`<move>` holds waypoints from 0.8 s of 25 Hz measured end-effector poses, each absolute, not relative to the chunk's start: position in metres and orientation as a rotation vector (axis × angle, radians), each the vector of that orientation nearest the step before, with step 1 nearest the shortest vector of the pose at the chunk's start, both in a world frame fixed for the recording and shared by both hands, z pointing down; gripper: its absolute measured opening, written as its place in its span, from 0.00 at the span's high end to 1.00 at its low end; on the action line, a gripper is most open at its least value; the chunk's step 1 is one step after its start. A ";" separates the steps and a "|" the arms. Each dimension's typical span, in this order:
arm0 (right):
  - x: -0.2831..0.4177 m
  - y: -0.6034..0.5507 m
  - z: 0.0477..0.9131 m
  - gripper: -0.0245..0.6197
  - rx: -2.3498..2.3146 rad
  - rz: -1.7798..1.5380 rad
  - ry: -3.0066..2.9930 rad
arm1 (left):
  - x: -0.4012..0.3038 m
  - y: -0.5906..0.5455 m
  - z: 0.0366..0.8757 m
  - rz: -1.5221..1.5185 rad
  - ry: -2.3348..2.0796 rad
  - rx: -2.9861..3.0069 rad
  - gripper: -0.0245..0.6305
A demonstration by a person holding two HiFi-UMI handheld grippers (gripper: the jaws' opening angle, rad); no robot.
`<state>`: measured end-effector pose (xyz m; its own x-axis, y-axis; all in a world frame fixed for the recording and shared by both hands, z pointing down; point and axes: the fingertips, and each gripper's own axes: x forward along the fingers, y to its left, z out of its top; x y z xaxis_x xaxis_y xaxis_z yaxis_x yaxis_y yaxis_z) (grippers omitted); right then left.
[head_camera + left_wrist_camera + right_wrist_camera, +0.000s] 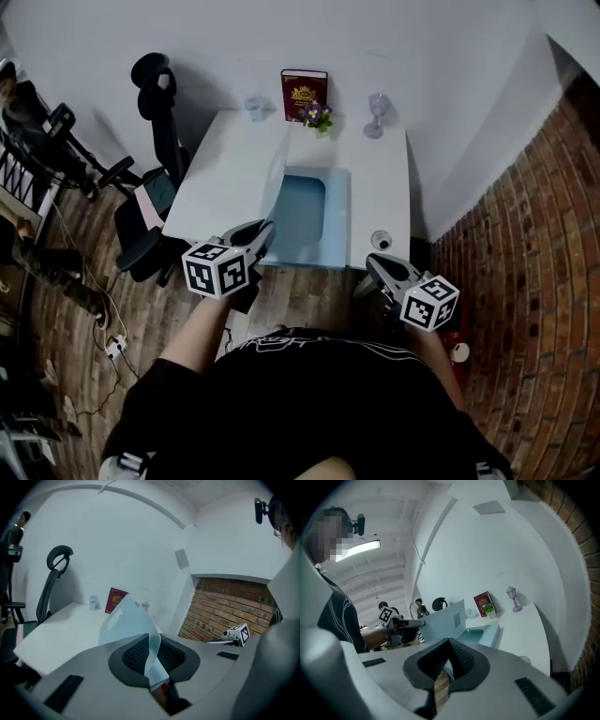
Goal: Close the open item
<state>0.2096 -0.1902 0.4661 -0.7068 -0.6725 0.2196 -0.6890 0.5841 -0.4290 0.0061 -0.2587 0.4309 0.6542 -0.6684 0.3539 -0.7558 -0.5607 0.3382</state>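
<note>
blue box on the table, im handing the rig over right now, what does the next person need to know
Left gripper: shut on the near edge of the lid, which stands raised along the box's left side.
Right gripper: shut, nothing in it, near the front right corner of the white table.
Blue box: open, at the table's front edge.
Done: lid gripped.
Left: probably swing the lid rightward and down onto the box, then release.

White table [380,187], open pale-blue box [305,211], red book [304,94] upright at back, flower pot [319,116], glass [254,108], small lamp [376,114]
</note>
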 end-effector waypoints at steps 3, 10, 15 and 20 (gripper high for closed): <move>0.221 -0.186 0.461 0.96 1.218 0.768 -2.770 | 0.028 -0.257 0.437 0.296 -1.081 2.424 0.87; 0.244 -0.170 0.462 0.96 1.253 0.775 -2.750 | 0.071 -0.253 0.462 0.385 -1.030 2.433 0.87; 0.264 -0.158 0.463 0.96 1.292 0.772 -2.714 | 0.101 -0.247 0.492 0.464 -0.985 2.442 0.87; 0.286 -0.148 0.462 0.96 1.358 0.754 -2.680 | 0.121 -0.246 0.524 0.555 -0.957 2.430 0.86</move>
